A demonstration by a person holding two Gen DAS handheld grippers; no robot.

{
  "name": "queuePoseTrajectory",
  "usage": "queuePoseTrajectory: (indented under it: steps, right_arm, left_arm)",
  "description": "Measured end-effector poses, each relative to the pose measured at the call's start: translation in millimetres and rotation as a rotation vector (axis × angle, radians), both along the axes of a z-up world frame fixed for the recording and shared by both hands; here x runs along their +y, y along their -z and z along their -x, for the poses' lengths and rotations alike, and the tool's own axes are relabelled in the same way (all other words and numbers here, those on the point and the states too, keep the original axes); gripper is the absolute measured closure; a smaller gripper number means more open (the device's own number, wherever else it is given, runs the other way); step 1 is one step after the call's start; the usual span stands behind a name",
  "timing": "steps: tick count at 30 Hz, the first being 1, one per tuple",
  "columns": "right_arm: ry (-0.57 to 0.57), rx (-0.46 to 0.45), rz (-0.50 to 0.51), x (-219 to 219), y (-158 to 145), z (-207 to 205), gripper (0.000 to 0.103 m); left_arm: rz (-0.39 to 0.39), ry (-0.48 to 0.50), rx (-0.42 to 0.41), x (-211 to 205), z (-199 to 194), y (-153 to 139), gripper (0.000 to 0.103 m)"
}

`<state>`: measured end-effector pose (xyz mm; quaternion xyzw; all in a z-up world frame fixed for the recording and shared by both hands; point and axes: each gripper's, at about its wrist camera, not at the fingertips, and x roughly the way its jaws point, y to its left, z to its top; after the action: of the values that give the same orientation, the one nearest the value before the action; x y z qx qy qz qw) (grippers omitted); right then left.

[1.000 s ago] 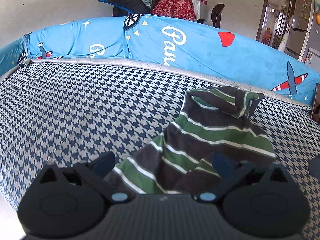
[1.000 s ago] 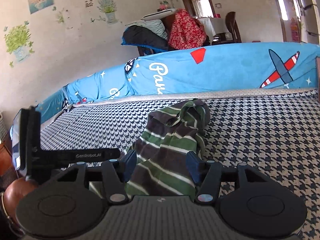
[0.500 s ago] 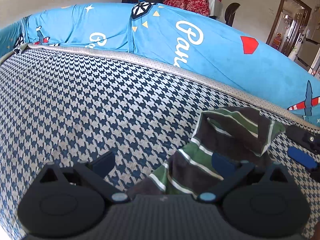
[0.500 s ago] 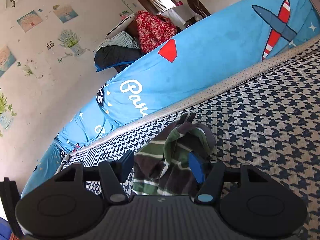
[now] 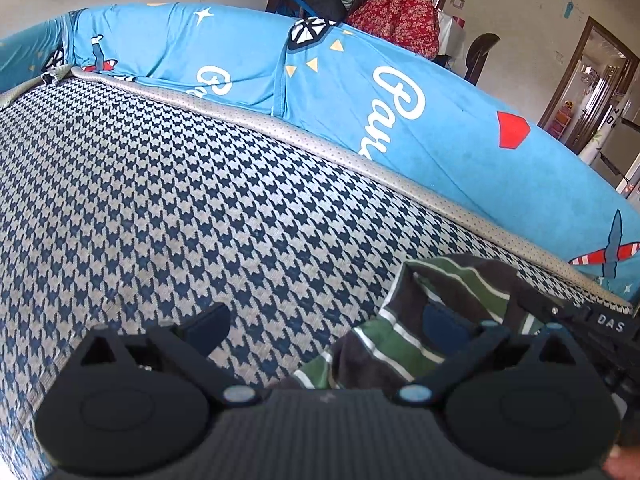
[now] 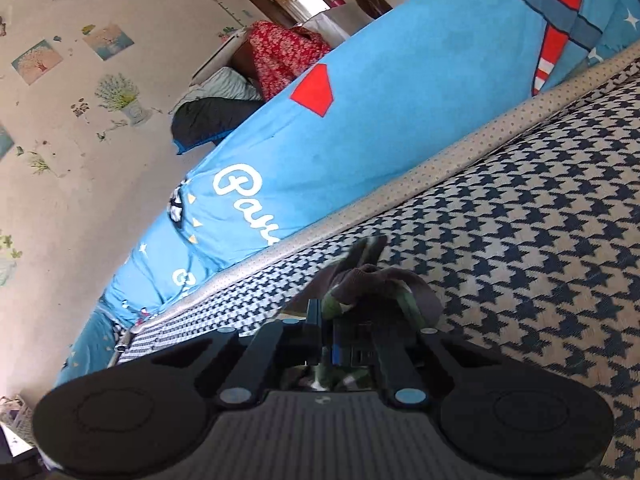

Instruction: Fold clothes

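- One striped garment (image 5: 448, 320), soft knit in green, dark grey and thin white bands, lies crumpled at the lower right of the left view, on a woven houndstooth bed cover (image 5: 180, 200); its hem sits between the fingers
- Left gripper (image 5: 324, 328): matt black plastic, two blue pads standing wide apart; the right pad (image 5: 440, 320) lies over the cloth, not pinching it
- Right gripper (image 6: 326, 332): jaws drawn together on a bunched fold of the same garment (image 6: 376, 284) at lower centre
- Only the left view shows a second black tool (image 5: 592, 320) at the right edge; only the right view shows wall pictures (image 6: 108, 40)
- One smooth blue cushion (image 5: 360, 92), printed with planes, runs behind
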<state>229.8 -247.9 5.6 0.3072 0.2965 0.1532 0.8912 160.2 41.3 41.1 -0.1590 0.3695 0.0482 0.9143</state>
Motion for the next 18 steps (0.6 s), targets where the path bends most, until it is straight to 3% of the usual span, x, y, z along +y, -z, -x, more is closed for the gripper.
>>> queuePoseTrajectory:
  steps: [6,9,18]
  right_arm:
    - [-0.265,-0.155,0.083,38,-26,33,0.097]
    - [-0.380,-0.204,0.207,69,-26,57,0.097]
    - [-0.567,-0.190,0.385,119,2,83,0.097]
  left_arm:
    - [0.011,-0.060,-0.047,19,2,-14,0.000]
    - [0.026,-0.067,-0.055,24,3,-16,0.000]
    - [0.031,-0.025,-0.050,18,1,-14,0.000]
